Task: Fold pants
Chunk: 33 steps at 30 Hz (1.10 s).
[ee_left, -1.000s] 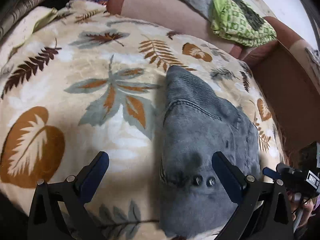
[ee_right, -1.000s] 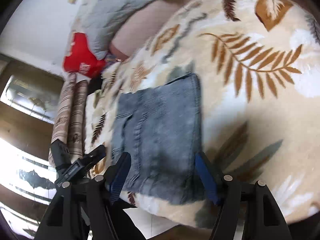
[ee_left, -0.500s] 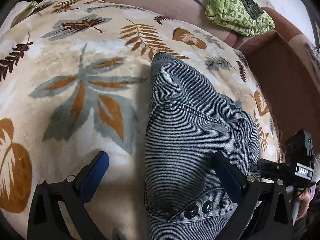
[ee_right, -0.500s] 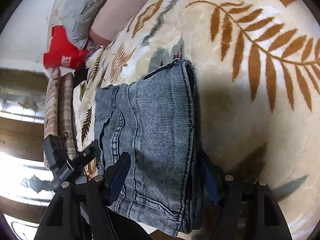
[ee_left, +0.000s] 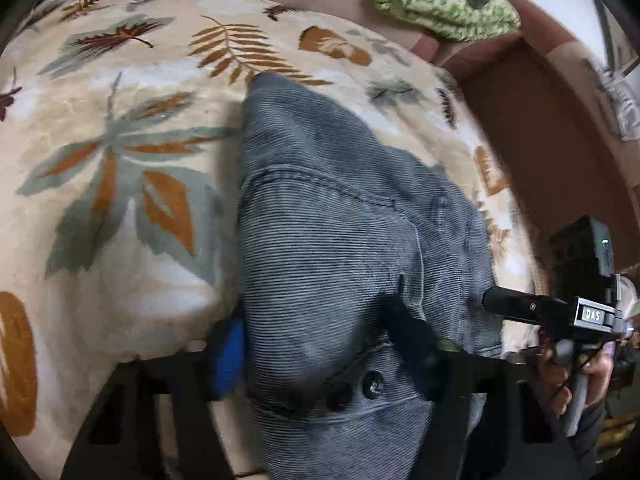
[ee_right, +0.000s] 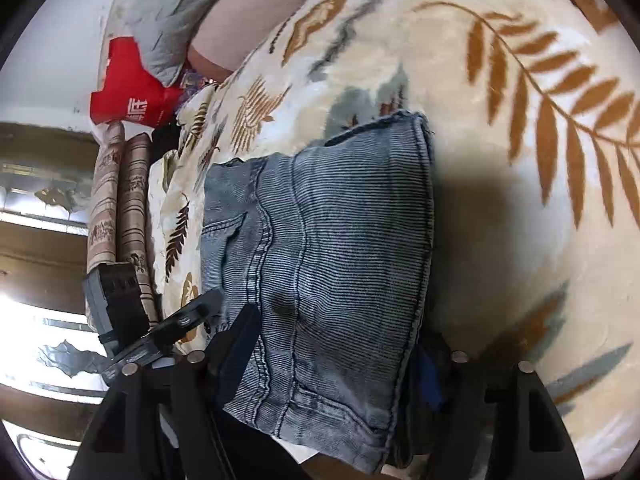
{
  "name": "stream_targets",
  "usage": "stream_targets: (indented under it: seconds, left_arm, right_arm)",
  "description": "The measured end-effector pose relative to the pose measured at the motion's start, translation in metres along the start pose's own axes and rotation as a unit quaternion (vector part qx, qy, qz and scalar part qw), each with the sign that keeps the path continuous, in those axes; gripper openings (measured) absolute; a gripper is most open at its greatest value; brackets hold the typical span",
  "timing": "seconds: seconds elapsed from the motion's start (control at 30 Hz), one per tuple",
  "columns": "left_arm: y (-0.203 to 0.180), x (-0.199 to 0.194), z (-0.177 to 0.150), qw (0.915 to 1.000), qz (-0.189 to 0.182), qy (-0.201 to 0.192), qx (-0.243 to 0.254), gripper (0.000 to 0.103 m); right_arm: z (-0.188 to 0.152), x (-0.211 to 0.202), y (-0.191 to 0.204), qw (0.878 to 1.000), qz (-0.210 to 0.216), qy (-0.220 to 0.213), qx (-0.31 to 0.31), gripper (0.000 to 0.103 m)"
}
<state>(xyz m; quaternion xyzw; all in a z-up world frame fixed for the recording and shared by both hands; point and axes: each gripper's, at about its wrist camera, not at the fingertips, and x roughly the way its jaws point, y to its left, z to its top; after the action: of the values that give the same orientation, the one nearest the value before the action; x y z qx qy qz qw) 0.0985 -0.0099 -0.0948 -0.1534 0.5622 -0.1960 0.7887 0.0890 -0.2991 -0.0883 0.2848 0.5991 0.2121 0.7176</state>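
Left gripper (ee_left: 320, 356) jaws closing around folded blue-grey corduroy pants (ee_left: 344, 240); right gripper (ee_right: 332, 356) closing, straddling same pants on leaf-print blanket (ee_right: 520, 160).

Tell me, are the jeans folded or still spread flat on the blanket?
Folded. The jeans lie as a compact stacked bundle on the blanket, with layered edges visible along one side; how many folds, cannot tell.
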Motion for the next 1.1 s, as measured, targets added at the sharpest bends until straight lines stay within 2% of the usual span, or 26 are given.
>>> stream_targets:
  seconds: [0.07,0.17,0.23,0.3,0.37,0.4,0.47,0.57,0.83,1.1]
  left_arm:
    - [0.002,0.001,0.0,1.0,-0.004,0.0,-0.005,0.06]
    - [0.002,0.0,-0.002,0.9999,-0.005,-0.007,-0.006,0.061]
    - [0.0,0.0,-0.003,0.9999,0.006,-0.01,-0.002,0.062]
    - [-0.007,-0.002,-0.006,0.9995,0.023,-0.015,0.014,0.054]
    - [-0.015,-0.007,-0.006,0.9983,0.043,-0.026,0.03,0.035]
    - [-0.019,-0.009,-0.006,0.9973,0.053,-0.031,0.039,0.031]
    - [-0.024,-0.016,-0.007,0.9959,0.065,-0.04,0.05,0.025]
    - [-0.032,-0.027,-0.009,0.9935,0.075,-0.052,0.068,0.023]
    - [-0.048,-0.077,-0.001,0.985,0.088,-0.117,0.092,0.023]
    - [-0.036,-0.12,0.032,0.9758,0.105,-0.167,0.094,0.023]
  right_arm:
    - [0.001,0.009,-0.008,1.0,-0.014,0.008,0.007,0.057]
    - [0.001,0.009,-0.011,1.0,-0.001,-0.001,0.019,0.057]
    - [0.0,0.011,-0.008,1.0,-0.011,-0.003,0.006,0.057]
    - [-0.002,0.012,0.0,0.999,-0.029,-0.005,-0.018,0.041]
    - [-0.004,0.009,0.004,0.999,-0.029,-0.01,-0.027,0.033]
    - [-0.005,0.007,0.009,0.999,-0.035,-0.016,-0.036,0.031]
    - [-0.007,0.002,0.016,0.998,-0.039,-0.024,-0.046,0.029]
    - [-0.01,-0.007,0.022,0.997,-0.037,-0.035,-0.055,0.027]
    - [-0.007,-0.034,0.057,0.993,-0.027,-0.07,-0.09,0.026]
    - [0.024,-0.046,0.116,0.985,-0.021,-0.093,-0.145,0.026]
